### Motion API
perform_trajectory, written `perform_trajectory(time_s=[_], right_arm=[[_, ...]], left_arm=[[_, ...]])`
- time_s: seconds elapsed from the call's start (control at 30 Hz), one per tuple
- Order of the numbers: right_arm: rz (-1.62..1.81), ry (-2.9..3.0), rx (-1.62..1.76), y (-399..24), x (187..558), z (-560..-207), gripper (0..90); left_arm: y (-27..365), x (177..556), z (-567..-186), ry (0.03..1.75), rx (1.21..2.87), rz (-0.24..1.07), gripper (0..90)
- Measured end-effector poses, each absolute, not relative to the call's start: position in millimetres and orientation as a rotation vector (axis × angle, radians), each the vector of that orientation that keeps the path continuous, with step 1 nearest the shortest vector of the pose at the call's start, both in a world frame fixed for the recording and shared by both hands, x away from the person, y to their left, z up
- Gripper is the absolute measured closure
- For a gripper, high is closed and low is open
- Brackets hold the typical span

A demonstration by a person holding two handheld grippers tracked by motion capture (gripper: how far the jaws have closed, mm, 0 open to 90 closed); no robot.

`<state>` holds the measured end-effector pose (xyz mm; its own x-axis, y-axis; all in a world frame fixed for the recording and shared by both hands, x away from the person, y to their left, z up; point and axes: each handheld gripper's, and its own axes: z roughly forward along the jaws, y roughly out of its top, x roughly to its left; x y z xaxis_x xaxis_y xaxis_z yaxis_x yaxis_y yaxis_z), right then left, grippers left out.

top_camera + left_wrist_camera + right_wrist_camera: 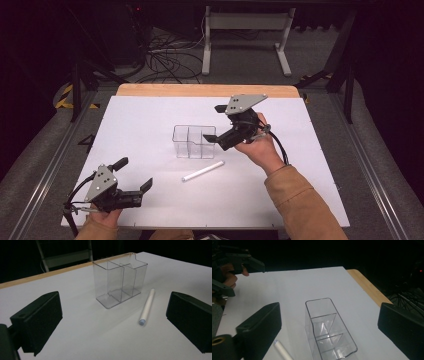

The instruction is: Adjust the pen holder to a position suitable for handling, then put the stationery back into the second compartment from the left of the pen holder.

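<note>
High view, right gripper (216, 123): I hold it above the tabletop (150, 115), just beside the right end of the clear organiser (194, 141); jaws apart, nothing between them.
High view, left gripper (133, 173): low near the front left corner, jaws apart and empty, well apart from the organiser.
High view, white stick (202, 171): lying flat on the tabletop just in front of the organiser, not in any compartment, touched by neither gripper.

Left gripper view, jaws: both black pads stand wide at the frame's sides with bare tabletop between them.
Left gripper view, organiser (120, 283): upright, three compartments, all look empty.
Left gripper view, stick (147, 307): beside the organiser's near end, apart from it, its capped end towards me.

Right gripper view, jaws: wide apart, gripping nothing; the organiser (329, 330) sits below and between them.
Right gripper view, stick (282, 351): an end of it at the bottom edge, left of the organiser.
Right gripper view, left gripper (235, 266): far off at the upper left.

Risk, rolling: the stick is round, so I judge a jaw landing off-centre would send it rolling away.
Risk, organiser: it looks light and nothing steadies it; a knock from my right jaws would likely slide or tip it.
Risk, drop: a loose or tilted grip could let the stick catch a divider and miss its compartment.
</note>
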<state>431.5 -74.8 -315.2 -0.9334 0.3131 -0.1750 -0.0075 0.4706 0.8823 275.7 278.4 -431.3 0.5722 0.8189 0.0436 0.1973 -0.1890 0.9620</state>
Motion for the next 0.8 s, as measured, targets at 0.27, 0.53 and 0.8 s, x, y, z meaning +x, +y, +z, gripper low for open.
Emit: perform_trajectory(time_s=[0.27,0.53,0.8], right_arm=[[1.543,2.329,0.284,-97,417,-313,1.5],[1.582,2.293,0.295,-116,406,-318,1.5],[1.604,2.245,0.361,-134,396,-326,1.1]], left_arm=[[275,279,-425,0.851,1.7,0.674,0.5],[267,278,-423,0.813,1.731,0.677,0.7],[264,280,-416,0.82,1.731,0.656,1.1]])
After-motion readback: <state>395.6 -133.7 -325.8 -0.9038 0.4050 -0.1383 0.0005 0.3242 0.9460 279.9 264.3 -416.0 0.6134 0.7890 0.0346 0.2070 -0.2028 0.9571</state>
